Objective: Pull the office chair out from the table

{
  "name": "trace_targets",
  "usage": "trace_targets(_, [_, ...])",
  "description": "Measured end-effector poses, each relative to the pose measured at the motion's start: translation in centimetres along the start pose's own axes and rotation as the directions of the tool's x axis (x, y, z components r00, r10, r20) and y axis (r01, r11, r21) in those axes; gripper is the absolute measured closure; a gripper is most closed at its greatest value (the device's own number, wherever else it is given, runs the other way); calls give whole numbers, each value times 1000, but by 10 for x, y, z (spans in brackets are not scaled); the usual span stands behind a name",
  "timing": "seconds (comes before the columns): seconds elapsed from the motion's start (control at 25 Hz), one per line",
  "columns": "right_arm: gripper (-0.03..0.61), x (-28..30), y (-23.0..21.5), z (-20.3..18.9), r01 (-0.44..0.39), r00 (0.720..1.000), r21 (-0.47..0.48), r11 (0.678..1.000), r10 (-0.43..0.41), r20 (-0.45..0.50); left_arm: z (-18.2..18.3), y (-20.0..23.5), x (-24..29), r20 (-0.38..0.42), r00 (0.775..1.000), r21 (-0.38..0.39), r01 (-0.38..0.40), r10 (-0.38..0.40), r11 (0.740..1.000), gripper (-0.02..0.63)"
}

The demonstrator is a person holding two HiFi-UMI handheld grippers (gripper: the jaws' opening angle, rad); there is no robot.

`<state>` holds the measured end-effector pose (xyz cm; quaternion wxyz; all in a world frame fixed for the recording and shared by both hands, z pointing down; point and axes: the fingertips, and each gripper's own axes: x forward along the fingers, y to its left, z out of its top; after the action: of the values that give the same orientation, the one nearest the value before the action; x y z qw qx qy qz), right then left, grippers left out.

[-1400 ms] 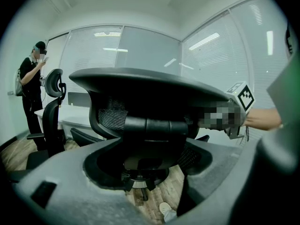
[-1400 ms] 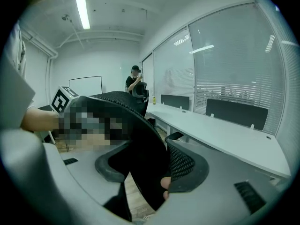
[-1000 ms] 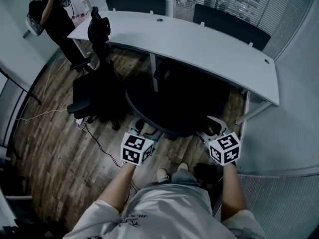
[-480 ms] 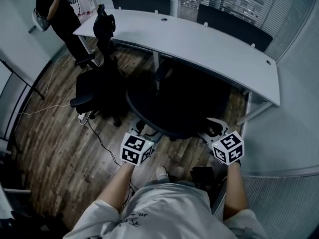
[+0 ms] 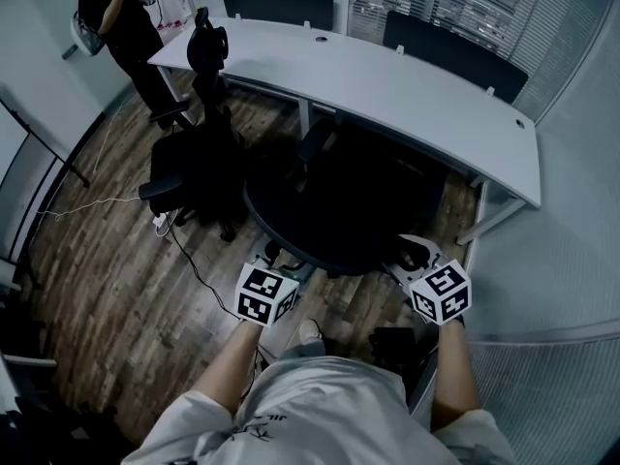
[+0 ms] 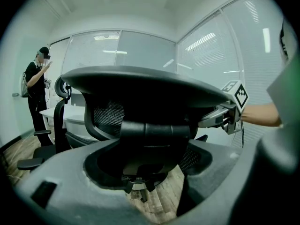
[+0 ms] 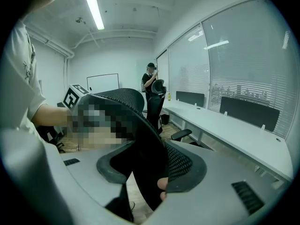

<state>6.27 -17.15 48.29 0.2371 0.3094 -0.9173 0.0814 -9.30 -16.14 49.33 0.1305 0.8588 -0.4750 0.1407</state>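
Note:
The black office chair (image 5: 339,211) stands in front of the long white table (image 5: 417,90), its seat partly under the top and its curved mesh back toward me. My left gripper (image 5: 281,260) sits at the left end of the back's rim and my right gripper (image 5: 412,256) at the right end. In the left gripper view the dark rim of the chair back (image 6: 154,129) fills the gap of the left gripper (image 6: 150,168). In the right gripper view the mesh edge of the chair back (image 7: 140,139) is pinched in the right gripper (image 7: 157,172).
A second black chair (image 5: 194,163) with a headrest stands close on the left. A person (image 5: 116,17) stands at the far left by the table's end. A cable (image 5: 194,269) runs across the wooden floor. A wall and glass partition close off the right side.
Both grippers and the chair back have drawn a little toward me, away from the table. The grip on the rim looks the same.

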Motion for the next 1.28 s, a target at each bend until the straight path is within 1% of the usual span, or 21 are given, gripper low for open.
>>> trace_targets(0.44, [405,-30,29,-16,-19,1000,-3,1000,19,11,-16,-33,-33,-4,1000,-10,-21,21,1000,285])
trace_targets(0.72, [403,-51,61,-26,-8,1000,-11,1000,8,26,-32,-53,-66,3,999,-19,-40,40,999,285])
trace_targets(0.88, [403,-64,81,-33,-17,999,-15,1000,17,34,-41,-66,-86,0,999,-26,-46,46,999,285])
trace_targets(1.08, [403,-80,105,-44,-6,998,-17,1000,7,58,-53,-82,-109,4,999,-29,-52,52,998,285])
trace_targets(1.28, [403,-94,131,-53,-33,998,-6,999,33,48,-62,-94,-135,14,998,-40,-62,63,997,285])
